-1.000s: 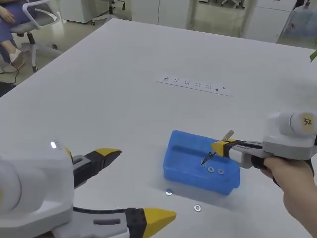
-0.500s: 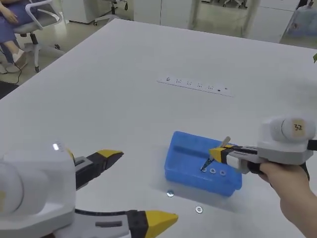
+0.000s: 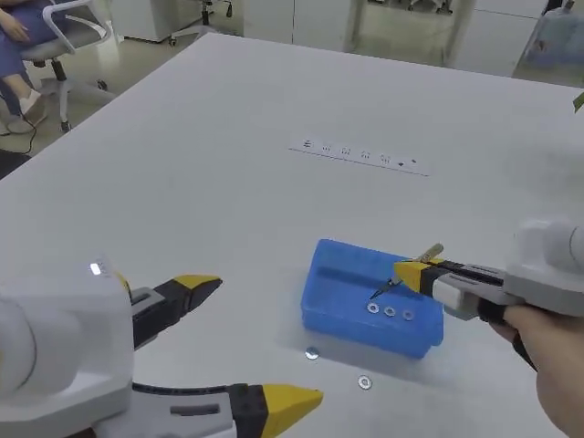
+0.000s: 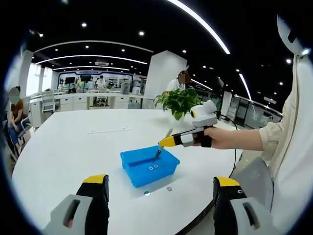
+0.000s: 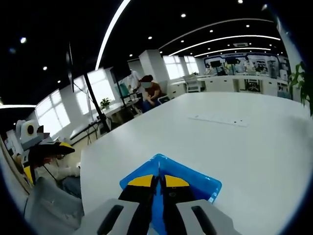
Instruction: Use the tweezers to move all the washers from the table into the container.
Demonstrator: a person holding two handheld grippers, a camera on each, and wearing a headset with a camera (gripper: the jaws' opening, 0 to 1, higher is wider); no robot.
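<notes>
Grips one pair of tweezers [image 3: 384, 289] in the near-closed jaws of the right gripper [image 3: 407, 273], tips over one blue container [image 3: 330, 272]. Three washers [image 3: 389, 311] inside, two more [image 3: 312, 353] [image 3: 365, 382] on the table [image 3: 228, 137] beside it. Spread wide and empty at the left gripper [image 3: 269, 339]. Tweezer tips too small to judge.

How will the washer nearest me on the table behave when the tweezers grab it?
The washer lies flat on the smooth white table, so it will probably skid before lifting. It looks tiny, thin and metallic: likely light and stiff. Lying flat, it should not roll.
</notes>
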